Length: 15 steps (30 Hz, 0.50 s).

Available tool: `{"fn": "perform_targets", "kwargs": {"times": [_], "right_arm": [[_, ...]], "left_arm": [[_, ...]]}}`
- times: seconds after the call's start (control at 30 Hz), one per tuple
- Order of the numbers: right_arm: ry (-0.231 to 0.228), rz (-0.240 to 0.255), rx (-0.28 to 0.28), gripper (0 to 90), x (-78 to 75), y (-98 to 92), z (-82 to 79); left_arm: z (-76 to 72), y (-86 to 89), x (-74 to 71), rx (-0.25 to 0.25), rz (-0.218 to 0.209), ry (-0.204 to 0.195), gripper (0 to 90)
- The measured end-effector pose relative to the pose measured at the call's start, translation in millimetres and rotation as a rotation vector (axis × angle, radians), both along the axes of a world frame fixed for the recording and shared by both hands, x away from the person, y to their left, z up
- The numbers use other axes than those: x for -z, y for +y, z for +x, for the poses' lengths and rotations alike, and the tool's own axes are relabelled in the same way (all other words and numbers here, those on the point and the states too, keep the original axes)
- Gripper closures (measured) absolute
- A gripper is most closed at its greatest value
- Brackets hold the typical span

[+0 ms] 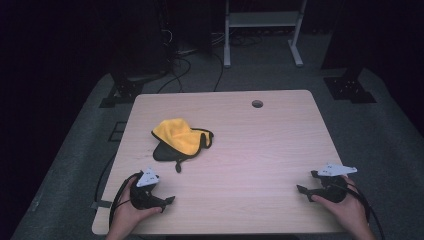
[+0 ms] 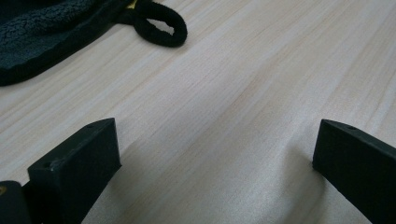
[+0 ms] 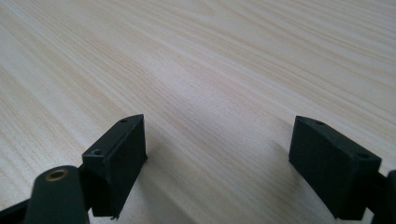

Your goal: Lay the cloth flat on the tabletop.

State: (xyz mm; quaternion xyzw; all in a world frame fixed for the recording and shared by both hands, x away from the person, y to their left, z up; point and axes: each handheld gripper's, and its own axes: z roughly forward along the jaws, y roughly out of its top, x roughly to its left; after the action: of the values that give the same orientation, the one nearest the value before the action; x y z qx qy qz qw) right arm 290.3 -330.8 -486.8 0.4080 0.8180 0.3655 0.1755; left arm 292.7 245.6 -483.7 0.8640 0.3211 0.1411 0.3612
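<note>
A yellow and black cloth pouch (image 1: 181, 140) lies crumpled on the left half of the wooden table (image 1: 250, 145), a black cord loop (image 1: 177, 166) trailing toward me. In the left gripper view its dark fleece edge (image 2: 42, 32) and the loop (image 2: 161, 25) sit at the top left. My left gripper (image 1: 159, 196) rests near the front left edge, a short way from the loop, jaws wide apart (image 2: 217, 144) over bare wood. My right gripper (image 1: 307, 181) rests at the front right, open (image 3: 219, 140), nothing between its jaws.
A round cable hole (image 1: 257, 103) sits near the table's far edge. Beyond the table are a white frame's legs (image 1: 262, 35), cables on the grey floor (image 1: 190, 65) and black stands (image 1: 350, 87) in a dark room.
</note>
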Motion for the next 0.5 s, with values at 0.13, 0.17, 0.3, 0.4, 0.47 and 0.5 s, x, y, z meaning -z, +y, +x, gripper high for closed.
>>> {"fn": "perform_targets", "kwargs": {"times": [0.13, 0.17, 0.3, 0.4, 0.47, 0.5], "right_arm": [[-0.001, 0.000, -0.002, 17.3, 0.1, 0.0, 0.1], [-0.001, 0.000, -0.002, 17.3, 0.1, 0.0, 0.1], [0.000, 0.000, -0.001, 17.3, 0.0, 0.0, 0.1], [0.002, -0.001, 0.005, 16.4, 0.1, 0.1, 0.2], [0.002, -0.001, 0.004, 16.4, 0.1, 0.1, 0.3], [0.002, -0.001, 0.004, 16.4, 0.1, 0.1, 0.3]], "left_arm": [[-0.1, 0.2, -0.1, -0.002, 0.000, 0.000, 0.3], [-0.1, 0.7, -0.3, -0.007, -0.002, -0.002, 0.3], [-0.5, 4.1, -1.2, -0.032, -0.041, 0.001, 7.5], [0.0, 5.4, -3.7, -0.040, -0.043, 0.013, 11.0], [0.8, 4.8, -6.8, -0.036, -0.044, 0.013, 13.4], [0.8, 4.8, -6.8, -0.036, -0.044, 0.013, 13.5]]}}
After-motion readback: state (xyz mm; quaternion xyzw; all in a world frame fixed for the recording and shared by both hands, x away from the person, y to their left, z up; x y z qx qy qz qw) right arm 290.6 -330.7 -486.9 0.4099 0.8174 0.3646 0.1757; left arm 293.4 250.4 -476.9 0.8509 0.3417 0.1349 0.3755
